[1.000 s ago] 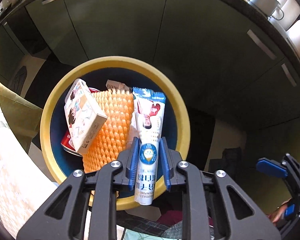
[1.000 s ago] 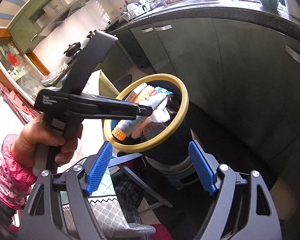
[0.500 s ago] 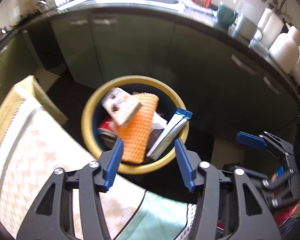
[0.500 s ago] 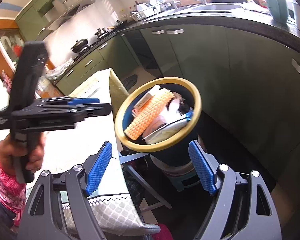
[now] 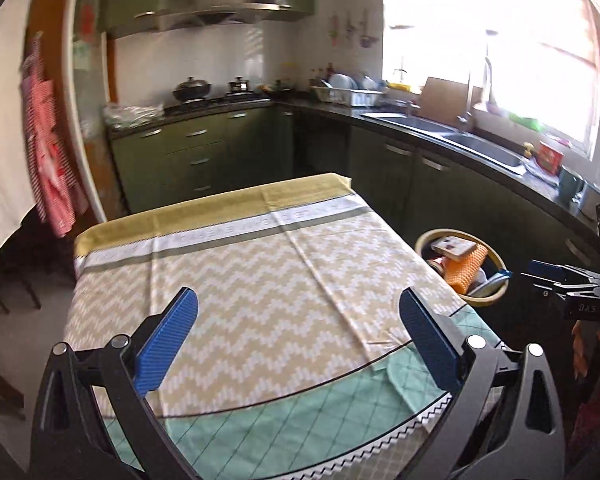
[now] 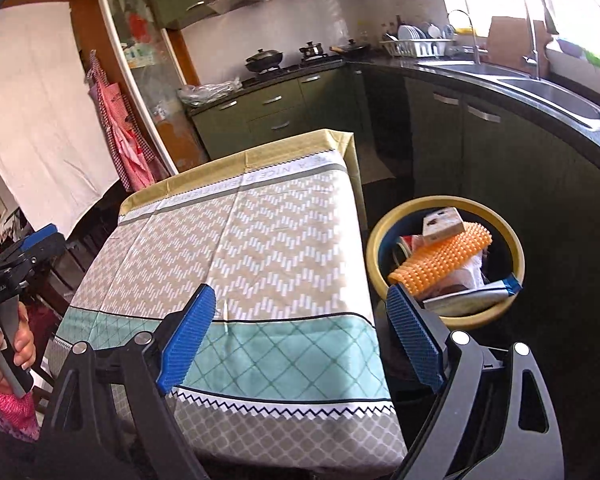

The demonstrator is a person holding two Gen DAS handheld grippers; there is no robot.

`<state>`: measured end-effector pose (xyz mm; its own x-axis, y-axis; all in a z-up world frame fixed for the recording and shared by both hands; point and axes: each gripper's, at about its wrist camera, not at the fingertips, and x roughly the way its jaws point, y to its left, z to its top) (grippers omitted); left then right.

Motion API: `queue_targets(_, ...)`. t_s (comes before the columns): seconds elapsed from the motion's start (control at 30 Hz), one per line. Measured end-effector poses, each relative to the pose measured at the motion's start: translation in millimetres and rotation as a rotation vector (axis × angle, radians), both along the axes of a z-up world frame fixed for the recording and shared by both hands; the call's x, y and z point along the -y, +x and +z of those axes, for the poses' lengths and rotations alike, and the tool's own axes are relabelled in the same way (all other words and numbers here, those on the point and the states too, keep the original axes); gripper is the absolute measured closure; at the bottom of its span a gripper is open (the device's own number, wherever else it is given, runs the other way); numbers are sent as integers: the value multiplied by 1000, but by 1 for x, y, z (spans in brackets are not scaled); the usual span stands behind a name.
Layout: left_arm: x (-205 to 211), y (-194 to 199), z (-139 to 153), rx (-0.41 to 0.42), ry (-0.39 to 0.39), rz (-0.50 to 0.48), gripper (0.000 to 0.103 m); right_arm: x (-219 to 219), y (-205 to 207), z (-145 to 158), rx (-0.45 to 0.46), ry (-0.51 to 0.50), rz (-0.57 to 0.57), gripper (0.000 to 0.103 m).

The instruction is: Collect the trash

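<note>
the yellow-rimmed bin (image 6: 380,240) beside the table (image 6: 268,248) holds orange foam netting (image 6: 440,262), a small box (image 6: 442,226) and a wrapper (image 6: 472,300). both my left gripper (image 5: 298,338) and right gripper (image 6: 300,338) have just been opening, nothing between them, angled down over the tablecloth.

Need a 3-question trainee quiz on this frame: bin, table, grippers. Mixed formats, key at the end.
1. True or false: the left gripper is holding a piece of trash.
2. Multiple choice: the bin with the yellow rim stands A) on the table, B) on the floor beside the table, C) in the sink.
3. Fill in: the ridged foam net lying in the bin is coloured ____.

Key
1. False: its jaws stand wide, having just been opening, with nothing between them.
2. B
3. Orange
</note>
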<state>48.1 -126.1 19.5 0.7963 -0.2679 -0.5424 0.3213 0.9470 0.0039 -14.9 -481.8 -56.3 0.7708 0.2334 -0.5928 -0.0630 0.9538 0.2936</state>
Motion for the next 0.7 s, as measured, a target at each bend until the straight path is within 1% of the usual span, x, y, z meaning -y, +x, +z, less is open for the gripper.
queue_targets(0.13,-56,-33,8,33,-35,150,7,-27,-3,9,35,-73,7,14)
queue_targets(0.23,-79,-51,10,42,-37,231,7,-36,-16,18,61,-109,-4,12)
queue_targets(0.37,-96,-63,9,28,-58,259,7,-40,-36,27,95,-128,-22,10)
queue_targets(0.47,-101,-70,8,42,-69,266,7,-41,-52,34,116,-150,-40,9)
queue_targets(0.53,-100,-73,8,45,-64,272,7,-41,-63,39,129,-163,-52,8)
queue_targets(0.6,-98,-78,9,49,-69,256,7,-39,-74,42,140,-164,-59,8)
queue_targets(0.7,-92,-86,12,68,-51,245,7,-38,-87,46,158,-170,-75,8)
